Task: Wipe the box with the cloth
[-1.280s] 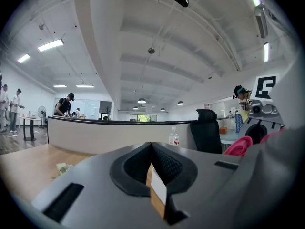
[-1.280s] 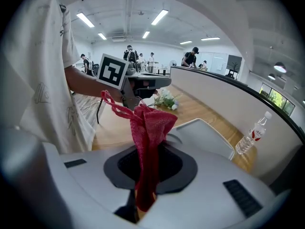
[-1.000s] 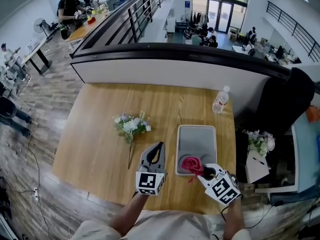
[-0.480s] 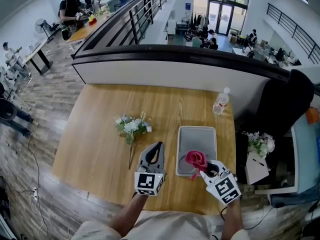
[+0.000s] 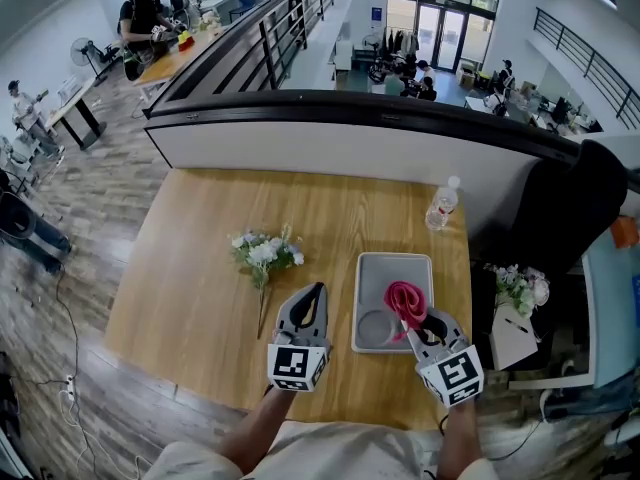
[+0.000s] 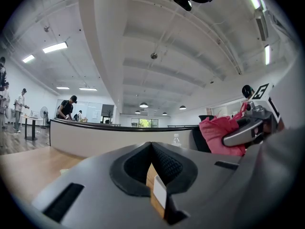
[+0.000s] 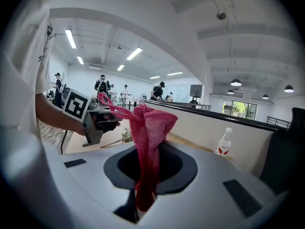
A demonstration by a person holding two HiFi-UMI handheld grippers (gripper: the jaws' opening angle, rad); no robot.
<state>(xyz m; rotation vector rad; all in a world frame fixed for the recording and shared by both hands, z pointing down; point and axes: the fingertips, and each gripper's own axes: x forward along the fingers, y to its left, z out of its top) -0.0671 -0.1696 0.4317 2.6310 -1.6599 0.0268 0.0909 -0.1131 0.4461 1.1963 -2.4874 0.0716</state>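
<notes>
The cloth [image 5: 405, 303], a pink bunched one, is sitting pinched in my right hand-held gripper [image 5: 420, 325]. Its jaws are clamping down on the lower folds while the rest is standing up out of them. From the head view it is hanging over the near right part of the box [image 5: 395, 266]; I cannot tell whether it is touching the box floor. My left hand-held gripper [image 5: 313, 298] is hovering just left of the box with its jaws pressed together and nothing between them, tips pointing away from me.

The box is a shallow grey one with rounded corners, lying flat near the bench's [image 5: 190, 278] right edge. Left of it, and apart from it, a bunch of white flowers [image 5: 263, 252] is lying on the wood with its stem running back toward the left gripper. Farther off, near the far right corner, a clear water bottle [image 5: 440, 201] is standing upright. Nothing is crowding the box on the side where I am working.

The bench is light wood with a plain grain. Beyond its far edge a low white wall with a dark rail [image 5: 350, 106] is curving across. Off the right edge another small bunch of flowers [image 5: 517, 284] is resting beside a black chair [image 5: 570, 203]. Past the rail the room is opening into a big office hall, where people [image 5: 140, 16] are standing at a far table under strip lights.
</notes>
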